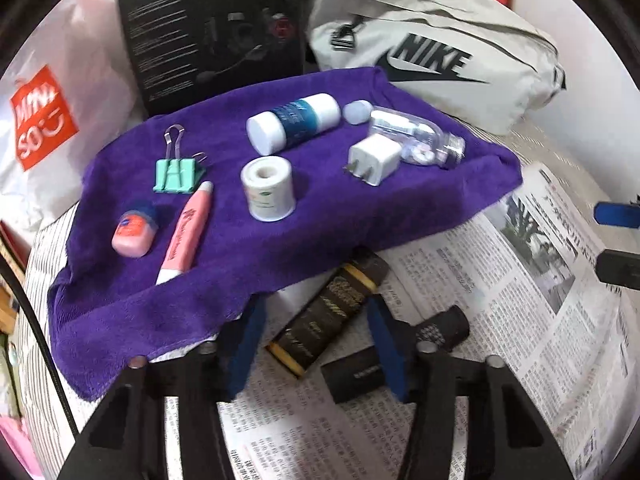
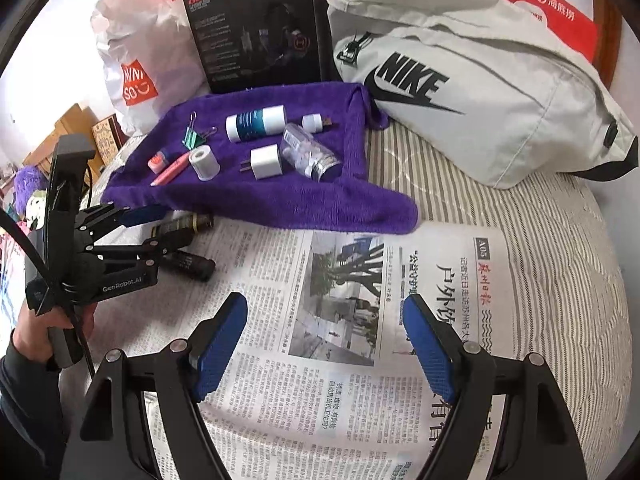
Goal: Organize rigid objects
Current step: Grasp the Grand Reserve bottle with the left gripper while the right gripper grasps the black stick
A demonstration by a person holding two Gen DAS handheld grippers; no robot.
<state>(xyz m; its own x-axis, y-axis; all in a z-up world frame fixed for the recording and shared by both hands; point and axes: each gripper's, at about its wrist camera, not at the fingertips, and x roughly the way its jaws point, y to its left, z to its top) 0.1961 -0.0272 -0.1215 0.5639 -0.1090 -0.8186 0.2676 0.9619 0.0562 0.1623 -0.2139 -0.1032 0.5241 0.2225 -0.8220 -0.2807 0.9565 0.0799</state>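
Two grippers, both with jaws spread; the left gripper [image 1: 316,344] straddles a dark gold-banded tube [image 1: 328,312] on newspaper [image 2: 360,360], seemingly not clamped; the right gripper [image 2: 324,352] holds nothing.

Even, soft indoor light, no harsh shadows. Heavy fisheye bending with black corner vignette. Left view slightly motion-blurred ahead of the claw; right view sharper, pale wall blown out far ahead-left.
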